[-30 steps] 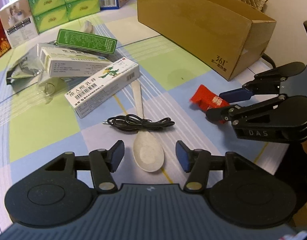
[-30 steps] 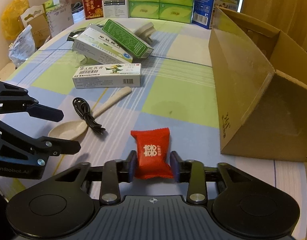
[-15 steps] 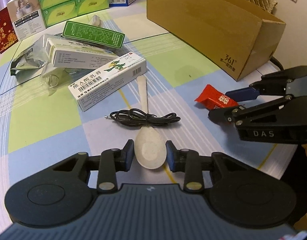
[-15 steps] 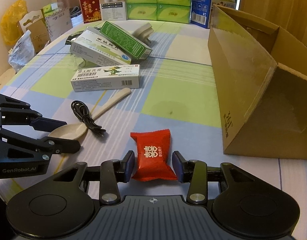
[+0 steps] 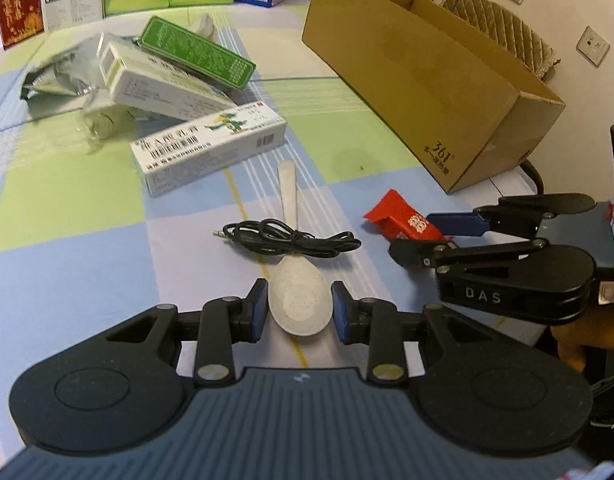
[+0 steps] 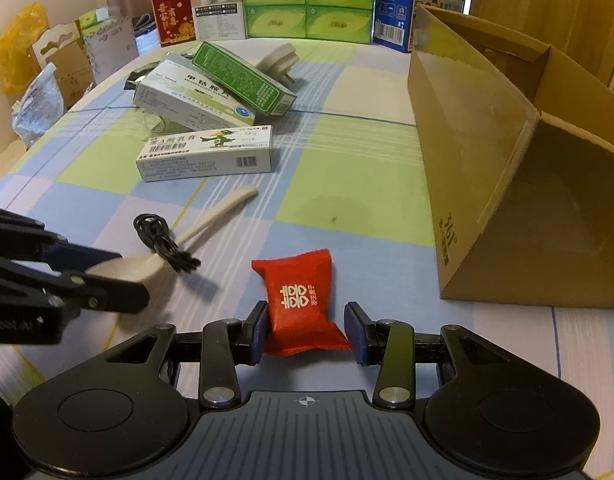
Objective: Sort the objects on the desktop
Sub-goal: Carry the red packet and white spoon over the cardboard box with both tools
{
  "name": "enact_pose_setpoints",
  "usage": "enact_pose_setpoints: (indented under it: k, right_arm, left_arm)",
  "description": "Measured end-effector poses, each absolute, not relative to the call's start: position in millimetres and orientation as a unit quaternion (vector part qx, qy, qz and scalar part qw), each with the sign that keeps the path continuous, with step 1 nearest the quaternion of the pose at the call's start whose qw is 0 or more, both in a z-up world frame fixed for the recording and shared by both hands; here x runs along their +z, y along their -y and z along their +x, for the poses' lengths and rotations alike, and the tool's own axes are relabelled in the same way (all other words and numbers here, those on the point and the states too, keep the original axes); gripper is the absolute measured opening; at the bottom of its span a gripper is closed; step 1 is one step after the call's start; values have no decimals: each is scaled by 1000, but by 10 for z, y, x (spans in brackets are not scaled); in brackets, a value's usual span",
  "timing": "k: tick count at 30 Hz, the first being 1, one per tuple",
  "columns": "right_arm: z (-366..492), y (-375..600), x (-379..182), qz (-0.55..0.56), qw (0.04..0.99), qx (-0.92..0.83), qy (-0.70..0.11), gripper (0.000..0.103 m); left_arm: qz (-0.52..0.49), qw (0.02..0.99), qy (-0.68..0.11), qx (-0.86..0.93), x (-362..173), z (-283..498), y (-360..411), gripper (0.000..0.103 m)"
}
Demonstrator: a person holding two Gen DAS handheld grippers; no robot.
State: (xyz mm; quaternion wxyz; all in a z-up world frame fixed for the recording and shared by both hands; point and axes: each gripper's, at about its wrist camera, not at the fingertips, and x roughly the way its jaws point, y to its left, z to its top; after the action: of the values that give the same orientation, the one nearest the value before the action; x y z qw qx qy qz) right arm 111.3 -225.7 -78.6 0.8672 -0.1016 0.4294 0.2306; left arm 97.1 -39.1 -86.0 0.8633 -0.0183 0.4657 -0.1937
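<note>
Left gripper [image 5: 299,311] clamps my 1 pale spoon [image 5: 297,292]; right gripper [image 6: 305,327] brackets the red packet [image 6: 301,300], its grip state unclear.

Black cable [image 5: 287,239] hides part of the spoon's [image 5: 299,300] neck.

The cable [image 5: 287,238] lay across the spoon [image 5: 297,280] on the table [image 5: 67,240]; the packet [image 5: 403,220] lay right of them, the cardboard box [image 5: 419,72] behind.
</note>
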Motion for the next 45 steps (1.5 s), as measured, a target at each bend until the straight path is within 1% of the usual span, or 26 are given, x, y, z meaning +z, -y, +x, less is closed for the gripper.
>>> enact_pose_setpoints:
  k: [3, 4, 5, 7, 12, 21, 26, 34, 36, 37, 38, 42, 45]
  right_arm:
    - [1100, 2243, -782, -103, 867, 234, -427, 39]
    - [1099, 2239, -780, -102, 868, 233, -426, 37]
    - [1099, 2233, -780, -102, 868, 234, -426, 33]
    - [1099, 2223, -781, -102, 867, 235, -427, 32]
    - [1092, 2221, -782, -105, 866, 238, -428, 31]
    - [1088, 2213, -794, -114, 866, 241, -423, 32]
    - [1095, 2218, -797, -113, 868, 237, -422, 40]
    - [1104, 2210, -795, -111, 868, 235, -422, 41]
    - [1106, 2203, -793, -110, 868, 236, -423, 37]
    - [1105, 2194, -788, -110, 868, 236, -422, 30]
    - [1105, 2190, -786, -111, 868, 235, -424, 28]
    - [1070, 2203, -745, -102, 869, 235, -424, 25]
    - [1027, 2224, -682, -99, 872, 233, -418, 25]
  left_arm:
    - [-20, 872, -452, -188, -778, 944, 358, 28]
    - [-20, 873, -449, -188, -754, 940, 349, 28]
    - [-24, 874, -447, -188, -734, 943, 336, 28]
    - [-30, 875, -445, -188, -707, 958, 317, 28]
    - [-26, 874, -448, -189, -738, 991, 323, 28]
    - [54, 871, -451, -184, -965, 929, 492, 28]
    - [74, 875, -443, -182, -986, 938, 541, 28]
    - [73, 871, -452, -175, -972, 956, 564, 28]
    - [58, 870, -457, -176, -966, 963, 548, 28]
    - [48, 869, -459, -177, -964, 965, 536, 27]
    - [41, 868, -462, -176, -961, 963, 525, 27]
    - [4, 864, -470, -181, -942, 944, 484, 27]
    - [-43, 857, -477, -187, -921, 933, 437, 27]
